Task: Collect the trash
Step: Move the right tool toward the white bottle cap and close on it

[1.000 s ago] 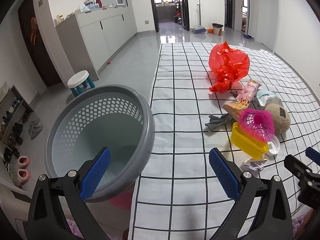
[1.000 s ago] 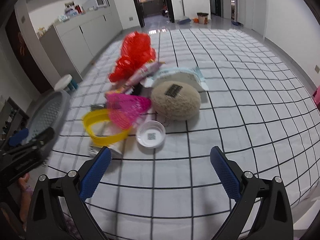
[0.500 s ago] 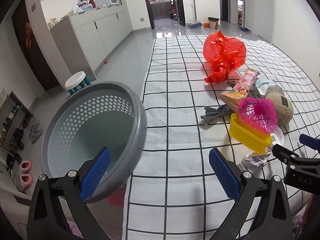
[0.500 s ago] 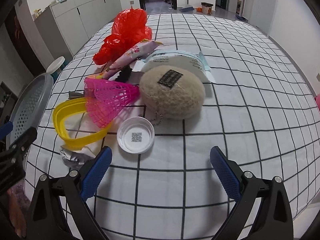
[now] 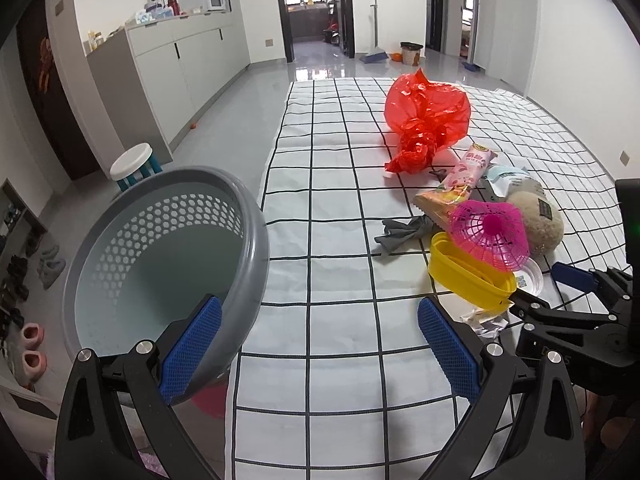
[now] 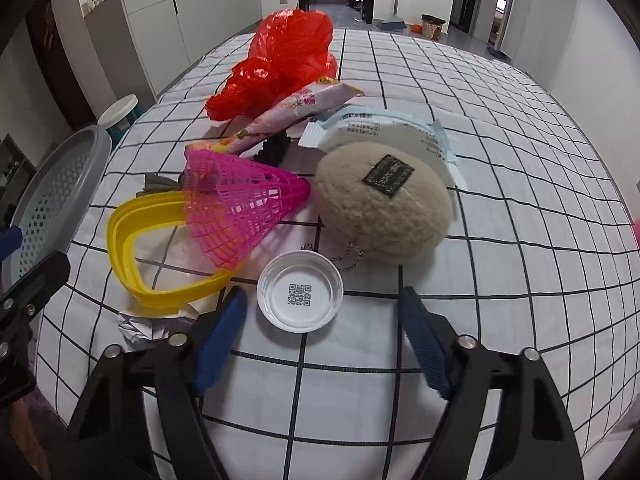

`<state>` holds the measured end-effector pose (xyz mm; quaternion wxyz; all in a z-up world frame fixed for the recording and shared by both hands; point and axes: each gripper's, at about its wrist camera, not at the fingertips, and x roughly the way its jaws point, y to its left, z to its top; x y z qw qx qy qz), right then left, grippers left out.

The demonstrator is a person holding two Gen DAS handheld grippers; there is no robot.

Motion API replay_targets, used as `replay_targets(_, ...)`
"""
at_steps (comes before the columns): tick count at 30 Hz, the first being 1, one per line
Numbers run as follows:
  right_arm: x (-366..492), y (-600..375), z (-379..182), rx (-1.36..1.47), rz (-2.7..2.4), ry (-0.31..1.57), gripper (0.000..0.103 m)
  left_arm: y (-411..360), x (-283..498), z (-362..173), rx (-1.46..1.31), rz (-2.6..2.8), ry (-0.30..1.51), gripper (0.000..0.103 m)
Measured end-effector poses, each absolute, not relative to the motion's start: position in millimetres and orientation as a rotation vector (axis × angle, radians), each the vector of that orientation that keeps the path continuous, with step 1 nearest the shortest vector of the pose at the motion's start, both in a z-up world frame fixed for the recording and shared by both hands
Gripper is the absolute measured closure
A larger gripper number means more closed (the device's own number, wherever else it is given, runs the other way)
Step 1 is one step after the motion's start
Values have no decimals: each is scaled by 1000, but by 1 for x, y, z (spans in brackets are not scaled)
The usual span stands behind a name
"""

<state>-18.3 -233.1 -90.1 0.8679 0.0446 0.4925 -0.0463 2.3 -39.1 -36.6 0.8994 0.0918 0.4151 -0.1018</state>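
A pile of trash lies on a white checked cloth [image 6: 500, 240]: a white plastic lid [image 6: 300, 297] with a QR code, a crumpled paper [image 6: 148, 326], a yellow plastic ring [image 6: 120, 236], a pink mesh cone [image 6: 240, 208], a red plastic bag [image 6: 288, 60], a pink snack wrapper [image 6: 296, 108]. My right gripper [image 6: 320, 332] is open, its fingers either side of the lid, just short of it. My left gripper [image 5: 320, 344] is open and empty, beside a grey perforated basket [image 5: 248, 248] at the cloth's left edge.
A beige fluffy pouch [image 6: 380, 208] with a chain and a white-blue packet [image 6: 384, 132] lie behind the lid. A grey rag [image 5: 400, 232] lies left of the pile. A small white stool [image 5: 132, 164] and cabinets [image 5: 180, 72] stand on the floor to the left.
My right gripper has moved forward and down toward the white lid, which now sits between its fingertips. My left gripper has shifted slightly; the basket stays beside it.
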Motion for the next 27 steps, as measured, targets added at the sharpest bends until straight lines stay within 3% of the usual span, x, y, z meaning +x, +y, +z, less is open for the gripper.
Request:
replay_targets(3, -17, -230, -90, 89, -85, 1028, 34, -37, 3, -36, 172, -223, 866, 6)
replay_targets(8, -17, -224, -86, 70, -63, 1014, 64, -37, 3, -36, 173, -221, 863, 6)
replay_targets(27, -65, -253, -68, 189, -90, 974, 64, -63, -28, -50, 219, -331, 878, 6)
